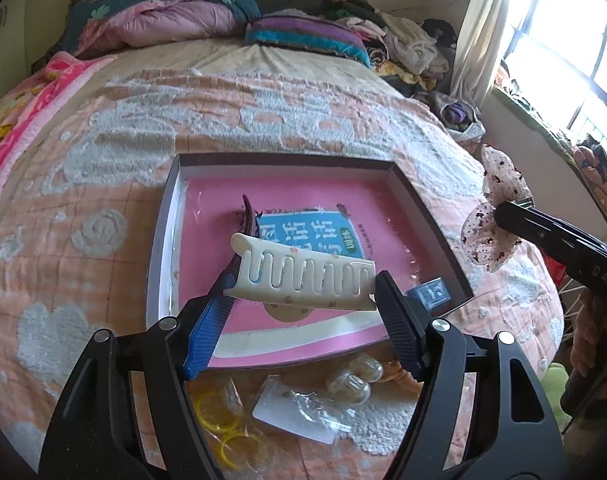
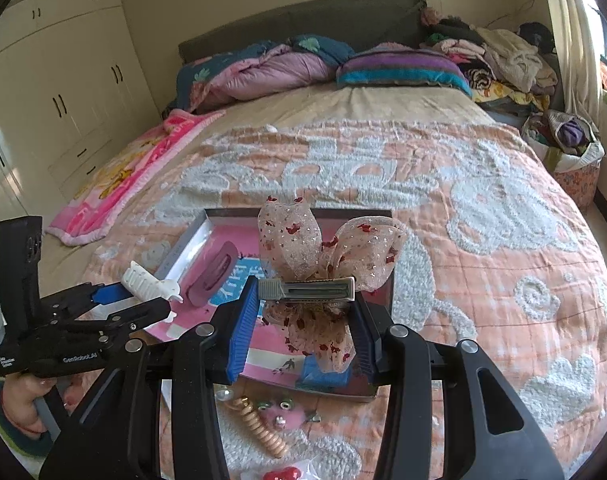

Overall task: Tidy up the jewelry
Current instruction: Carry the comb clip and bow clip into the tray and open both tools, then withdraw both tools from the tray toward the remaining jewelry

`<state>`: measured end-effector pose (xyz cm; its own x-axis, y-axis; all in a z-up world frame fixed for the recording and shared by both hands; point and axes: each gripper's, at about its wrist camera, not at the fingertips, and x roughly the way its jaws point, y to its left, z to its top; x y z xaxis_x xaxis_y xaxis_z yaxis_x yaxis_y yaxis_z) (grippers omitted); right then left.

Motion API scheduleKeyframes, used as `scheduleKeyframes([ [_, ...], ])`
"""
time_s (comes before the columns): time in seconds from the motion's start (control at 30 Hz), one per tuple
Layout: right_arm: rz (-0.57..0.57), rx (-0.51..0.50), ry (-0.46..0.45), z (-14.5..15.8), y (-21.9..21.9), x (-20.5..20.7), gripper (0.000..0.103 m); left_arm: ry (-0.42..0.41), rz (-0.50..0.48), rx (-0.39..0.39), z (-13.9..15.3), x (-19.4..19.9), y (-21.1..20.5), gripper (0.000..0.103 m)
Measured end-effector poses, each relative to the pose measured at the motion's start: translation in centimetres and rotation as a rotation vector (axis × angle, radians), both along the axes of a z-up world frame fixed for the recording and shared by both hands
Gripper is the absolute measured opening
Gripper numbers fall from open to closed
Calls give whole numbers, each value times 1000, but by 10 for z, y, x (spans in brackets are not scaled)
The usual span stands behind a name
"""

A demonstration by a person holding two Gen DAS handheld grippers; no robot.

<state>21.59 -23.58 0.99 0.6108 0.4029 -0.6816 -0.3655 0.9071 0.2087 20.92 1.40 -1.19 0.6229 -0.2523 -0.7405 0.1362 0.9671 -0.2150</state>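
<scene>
Left wrist view. Left hand-held gripper (image 1: 303, 288): angled downward over the box, jaws clamped on the two ends of a white comb clip (image 1: 303, 280), which lies crosswise between the pads with its teeth showing. Below it, an open shallow box (image 1: 427, 204) on the bed quilt (image 1: 103, 160), lined pink with a blue printed panel; a dark purple clip (image 1: 249, 216) lies inside, toward the left wall. On the quilt nearer the camera: yellow hair ties (image 1: 219, 420) in clear wrap, a clear packet (image 1: 299, 412) and two small rounded clear pieces (image 1: 355, 380). At the right edge, the right hand-held gripper (image 1: 515, 208) reaches in from the side, carrying a sheer spotted bow (image 1: 499, 208) beside the box's right wall.

Right wrist view. Right hand-held gripper (image 2: 303, 296): tilted downward, jaws pinching the grey metal clip (image 2: 307, 290) of the bow (image 2: 327, 248) by its ends; loops stand above the clip, tails hang below, all above the box's near half (image 2: 379, 300). The left hand-held gripper (image 2: 143, 300) enters from the left, a person's hand (image 2: 27, 400) wrapped round its handle, the white comb clip (image 2: 147, 282) in its jaws over the box's left wall. The purple clip (image 2: 215, 272) lies in the box. On the quilt (image 2: 503, 240) before the box: a beaded spiral piece (image 2: 259, 424), small beads (image 2: 279, 406), a red item (image 2: 283, 474).
</scene>
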Motion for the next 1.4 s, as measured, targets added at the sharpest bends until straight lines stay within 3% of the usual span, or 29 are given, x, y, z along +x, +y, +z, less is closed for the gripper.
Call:
scheduleKeyframes([
  [0.4, -3, -64, 106, -54, 18, 30, 42, 48, 20, 10, -23, 9, 11, 64],
  [0.57, -19, -67, 119, -62, 18, 34, 49, 62, 31, 9, -29, 11, 16, 64],
  [0.63, -17, -62, 118, -61, 17, 33, 56, 65, 32, 9, -31, 11, 17, 64],
  [1.0, -52, -22, 102, -49, 1, 21, 68, 58, 51, 12, -28, 10, 22, 64],
  [1.07, -61, -8, 93, -43, -2, 17, 75, 53, 55, 13, -25, 9, 23, 65],
  [1.4, -62, 34, 24, -9, -10, -7, 86, 20, 71, 14, -4, -2, 25, 82],
])
